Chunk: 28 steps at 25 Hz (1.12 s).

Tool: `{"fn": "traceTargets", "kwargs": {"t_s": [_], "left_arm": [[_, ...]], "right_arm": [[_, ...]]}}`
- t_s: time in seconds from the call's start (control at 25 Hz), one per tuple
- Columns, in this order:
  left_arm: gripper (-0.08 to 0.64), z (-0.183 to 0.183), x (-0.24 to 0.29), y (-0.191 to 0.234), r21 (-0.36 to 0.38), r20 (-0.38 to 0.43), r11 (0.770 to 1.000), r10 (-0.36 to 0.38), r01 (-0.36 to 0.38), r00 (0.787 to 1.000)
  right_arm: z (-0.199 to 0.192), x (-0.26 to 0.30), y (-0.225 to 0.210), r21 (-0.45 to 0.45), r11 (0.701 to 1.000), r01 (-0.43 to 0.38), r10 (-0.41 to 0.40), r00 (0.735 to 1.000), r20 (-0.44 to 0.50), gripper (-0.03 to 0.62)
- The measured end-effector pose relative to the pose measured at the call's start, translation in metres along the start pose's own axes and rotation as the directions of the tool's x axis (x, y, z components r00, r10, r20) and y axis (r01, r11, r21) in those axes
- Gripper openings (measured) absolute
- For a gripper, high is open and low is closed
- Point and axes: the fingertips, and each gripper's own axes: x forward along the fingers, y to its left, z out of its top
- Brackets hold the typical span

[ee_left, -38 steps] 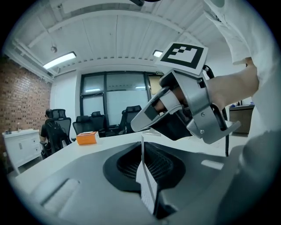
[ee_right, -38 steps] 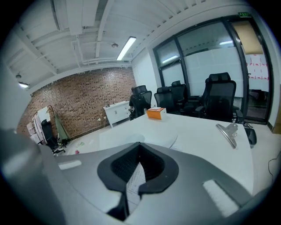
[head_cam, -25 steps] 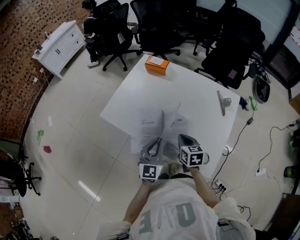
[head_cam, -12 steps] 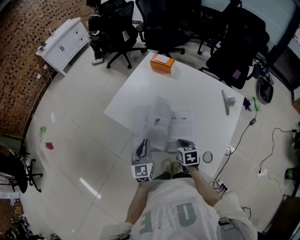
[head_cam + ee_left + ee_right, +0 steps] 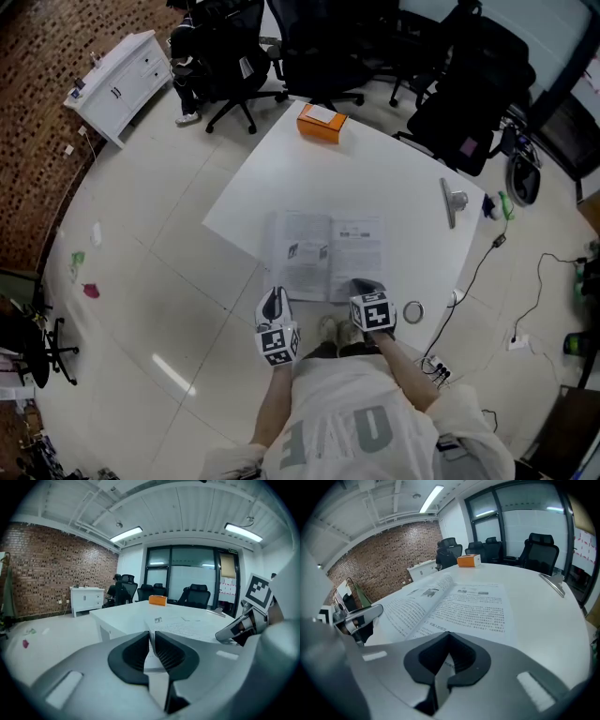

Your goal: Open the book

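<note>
Surface: 1 white table [image 5: 394, 178], standing on a glossy pale tiled floor [image 5: 159, 272].

Room: a brick wall [image 5: 56, 569] on the left, with 1 white cabinet [image 5: 117, 80] near it. A glazed partition [image 5: 187, 573] stands behind at least 4 black office chairs [image 5: 319, 47].

On the table:
- 1 book [image 5: 328, 253], lying open and flat at the near edge.
- 1 orange box [image 5: 321, 123] at the far corner.
- 1 grey metal item [image 5: 450, 202] towards the right edge.
- 1 ring [image 5: 413, 311] by the near right edge.

There are 2 grippers:
- The left gripper [image 5: 275, 298] sits just off the book's near left corner. Its jaws are opening, with a narrow gap and nothing pressed between the pads.
- The right gripper [image 5: 364, 284] is over the right page's near edge. Its jaws are fully together and empty.
</note>
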Motion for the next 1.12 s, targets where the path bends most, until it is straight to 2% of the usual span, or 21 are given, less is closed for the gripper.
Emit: {"fn": "traceTargets", "kwargs": {"t_s": [0.28, 0.72, 0.96, 1.12], "left_arm": [[0.063, -0.028, 0.006, 0.005, -0.033, -0.078, 0.999, 0.018, -0.02, 0.997], [0.091, -0.041, 0.012, 0.01, -0.096, -0.091, 0.995, 0.006, -0.014, 0.996], [0.097, -0.042, 0.013, 0.007, -0.053, -0.102, 0.998, 0.01, -0.016, 0.995], [0.129, -0.042, 0.014, 0.008, 0.028, -0.122, 0.999, 0.029, -0.026, 0.992]], "right_arm": [[0.001, 0.001, -0.001, -0.006, 1.0, 0.001, -0.001, 1.0, 0.005, 0.005], [0.001, 0.001, -0.001, 0.008, 1.0, -0.004, 0.003, 1.0, 0.014, 0.005], [0.0, 0.0, -0.003, 0.016, 1.0, -0.003, 0.003, 1.0, 0.018, 0.005], [0.0, 0.001, -0.004, 0.018, 1.0, -0.004, 0.004, 1.0, 0.017, 0.005]]}}
